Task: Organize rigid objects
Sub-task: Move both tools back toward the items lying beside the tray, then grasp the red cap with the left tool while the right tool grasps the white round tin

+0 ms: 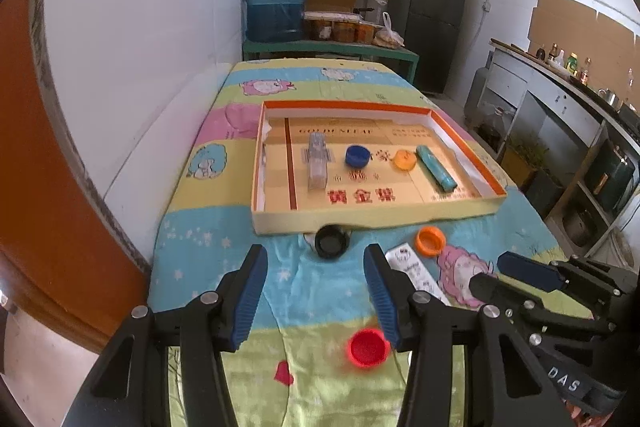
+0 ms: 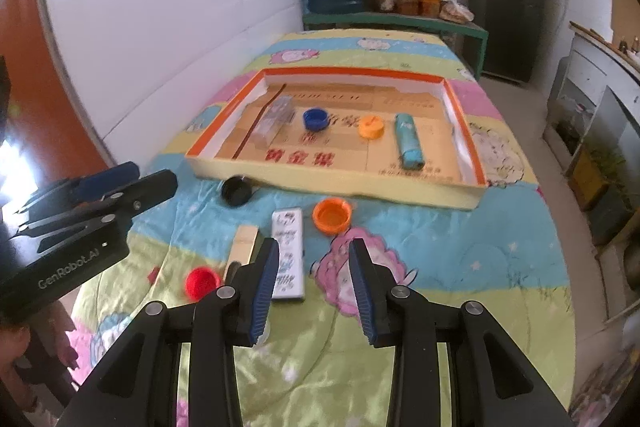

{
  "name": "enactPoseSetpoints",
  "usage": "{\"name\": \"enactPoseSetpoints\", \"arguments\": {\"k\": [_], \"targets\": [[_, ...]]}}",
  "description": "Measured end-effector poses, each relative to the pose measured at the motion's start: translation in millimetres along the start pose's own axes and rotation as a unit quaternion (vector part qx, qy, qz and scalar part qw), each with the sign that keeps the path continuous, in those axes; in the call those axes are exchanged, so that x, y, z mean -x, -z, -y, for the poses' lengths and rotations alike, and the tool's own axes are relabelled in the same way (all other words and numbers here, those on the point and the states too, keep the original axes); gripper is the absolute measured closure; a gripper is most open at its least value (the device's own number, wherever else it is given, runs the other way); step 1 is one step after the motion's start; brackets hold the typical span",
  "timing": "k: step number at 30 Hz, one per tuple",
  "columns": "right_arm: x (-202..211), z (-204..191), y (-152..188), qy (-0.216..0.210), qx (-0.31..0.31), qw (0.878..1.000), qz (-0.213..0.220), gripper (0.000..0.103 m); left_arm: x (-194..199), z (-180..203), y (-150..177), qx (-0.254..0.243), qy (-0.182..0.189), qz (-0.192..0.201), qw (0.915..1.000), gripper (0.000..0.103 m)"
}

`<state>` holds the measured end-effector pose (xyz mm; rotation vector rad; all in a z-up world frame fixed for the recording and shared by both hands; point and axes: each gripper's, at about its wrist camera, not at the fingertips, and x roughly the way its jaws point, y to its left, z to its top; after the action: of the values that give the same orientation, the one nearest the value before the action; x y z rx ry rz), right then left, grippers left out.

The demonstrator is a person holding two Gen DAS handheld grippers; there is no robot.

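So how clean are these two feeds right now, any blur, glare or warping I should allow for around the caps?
Left wrist view: the red cap is smeared and glowing, the black cap soft; the box tray bows from fisheye. Right wrist view: sharper, though the red cap is still blown out, and bright glare sits at the left edge.

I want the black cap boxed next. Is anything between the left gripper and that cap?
Nothing visible does. The left gripper is open and empty, and only bare patterned cloth lies between its fingers and the round black plastic cap, which sits against the near wall of the shallow cardboard box.
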<state>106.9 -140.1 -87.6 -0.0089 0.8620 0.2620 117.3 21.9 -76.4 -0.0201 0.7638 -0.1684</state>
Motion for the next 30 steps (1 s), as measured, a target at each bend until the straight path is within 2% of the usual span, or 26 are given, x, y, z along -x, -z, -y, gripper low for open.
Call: {"name": "enactPoseSetpoints", "arguments": {"k": [3,6,17,25,29,30], "targets": [[-3.4,-5.8,11.0,-0.006,0.011,1.000,-0.008,0.066,1.3,-0.7,9.0,0.000,0.005,0.000,1.0000,0.053],[-8.7,-11.1,22.2,-0.014,0.021,1.000,-0.017,0.058,2.4,0.4,17.8,-0.004,0.010,-0.001,0.9999,0.053],[-22.0,-34.8,45.0,-0.037,0.054,0.997,-0.034,0.058,4.1,-3.6,39.5,-0.002,0.024,-0.012,0.9996,0.053],[-28.6,-40.5,46.9,-0.028,0.066,0.997,-0.034,0.058,3.2,0.8,45.1,-0.018,0.032,-0.016,0.9992,0.053],[-30.7,-41.5,47.3,-0.025,0.070,0.997,-0.033,0.061,2.5,3.1,46.8,-0.026,0.040,-0.016,0.9987,0.053],[-30.4,-41.3,47.3,-0.024,0.071,0.997,-0.032,0.068,2.4,4.0,47.0,-0.027,0.042,-0.017,0.9986,0.053]]}}
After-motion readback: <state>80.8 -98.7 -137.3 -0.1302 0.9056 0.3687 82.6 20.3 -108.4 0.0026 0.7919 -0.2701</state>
